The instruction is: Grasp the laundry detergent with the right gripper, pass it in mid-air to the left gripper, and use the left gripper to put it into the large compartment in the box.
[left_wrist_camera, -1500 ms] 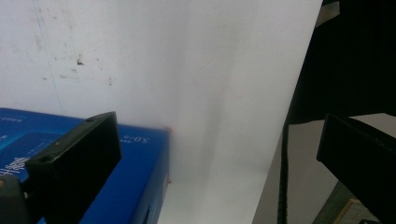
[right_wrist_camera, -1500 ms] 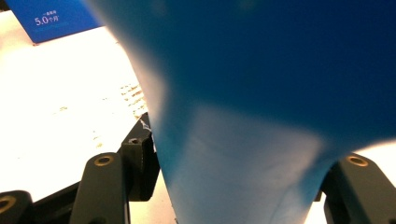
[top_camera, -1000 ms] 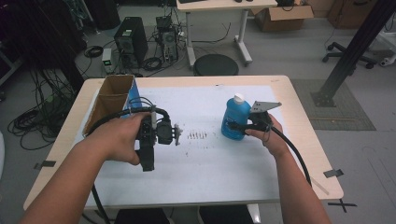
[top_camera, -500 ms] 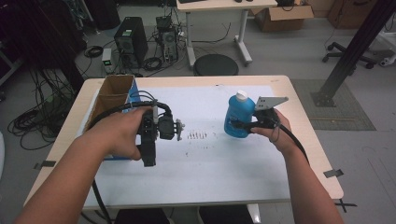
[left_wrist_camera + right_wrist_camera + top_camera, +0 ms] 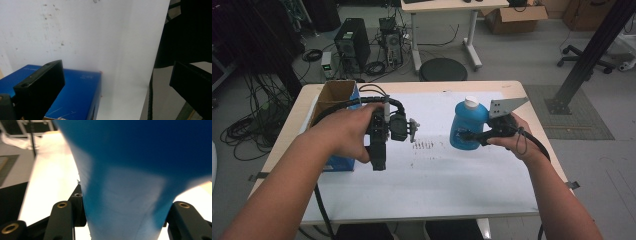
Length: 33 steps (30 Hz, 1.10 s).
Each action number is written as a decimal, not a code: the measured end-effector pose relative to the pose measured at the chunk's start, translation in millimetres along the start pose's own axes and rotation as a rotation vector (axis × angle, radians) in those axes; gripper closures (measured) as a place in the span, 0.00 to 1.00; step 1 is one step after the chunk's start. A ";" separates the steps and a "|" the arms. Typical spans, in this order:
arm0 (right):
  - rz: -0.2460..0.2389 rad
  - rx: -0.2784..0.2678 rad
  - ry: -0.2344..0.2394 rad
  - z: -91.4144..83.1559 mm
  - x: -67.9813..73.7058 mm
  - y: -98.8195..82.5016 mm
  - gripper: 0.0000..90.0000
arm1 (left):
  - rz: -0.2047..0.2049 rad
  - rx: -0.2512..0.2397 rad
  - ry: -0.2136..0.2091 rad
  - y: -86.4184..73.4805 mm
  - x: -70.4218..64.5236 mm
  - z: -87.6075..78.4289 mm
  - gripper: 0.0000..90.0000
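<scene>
On the right side of the desk (image 5: 512, 200), the right claw (image 5: 472, 134) is clamped on a blue bottle (image 5: 467, 125) with a white cap (image 5: 470, 101). The bottle stands upright in the claw and is held up off the white sheet (image 5: 437, 175) that covers the desk. In the right gripper view, the blue bottle (image 5: 130, 182) sits between the two black jaws, and both jaws press on its sides.

The left claw (image 5: 378, 161) is in the person's left hand (image 5: 347, 132), above the left part of the desk. It points down. In the left gripper view, the two jaws of the left claw (image 5: 117, 86) stand far apart, with nothing between them. Below them is the white sheet (image 5: 100, 37) and the top of a blue box (image 5: 77, 95).

In the high view, the blue box (image 5: 337, 164) lies next to an open cardboard box (image 5: 332, 95) at the left edge of the desk. A short row of small dark marks (image 5: 423, 146) is on the sheet, between the two claws. The two claws are well apart from each other.
</scene>
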State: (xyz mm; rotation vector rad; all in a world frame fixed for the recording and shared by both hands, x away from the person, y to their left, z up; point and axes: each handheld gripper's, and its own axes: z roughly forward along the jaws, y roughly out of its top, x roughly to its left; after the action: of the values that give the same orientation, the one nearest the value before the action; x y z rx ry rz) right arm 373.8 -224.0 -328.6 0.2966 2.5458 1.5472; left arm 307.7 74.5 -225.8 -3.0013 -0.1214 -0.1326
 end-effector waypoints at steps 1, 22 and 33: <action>-0.009 0.002 0.012 -0.1 2.1 1.5 0.50 | -0.003 -0.007 -0.001 0.5 -0.1 -1.2 0.00; -0.102 0.019 0.151 12.1 37.0 11.4 0.50 | 0.025 -0.016 0.002 18.0 3.2 -15.7 0.00; -0.101 0.014 0.195 28.8 51.1 6.5 0.50 | 0.041 -0.036 -0.002 26.1 2.1 -20.1 0.00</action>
State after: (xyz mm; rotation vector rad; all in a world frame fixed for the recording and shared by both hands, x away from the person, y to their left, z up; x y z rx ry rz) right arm 331.4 -183.9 -337.2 0.0182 2.6697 1.5927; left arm 310.4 46.1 -209.2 -3.0374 -0.0589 -0.1295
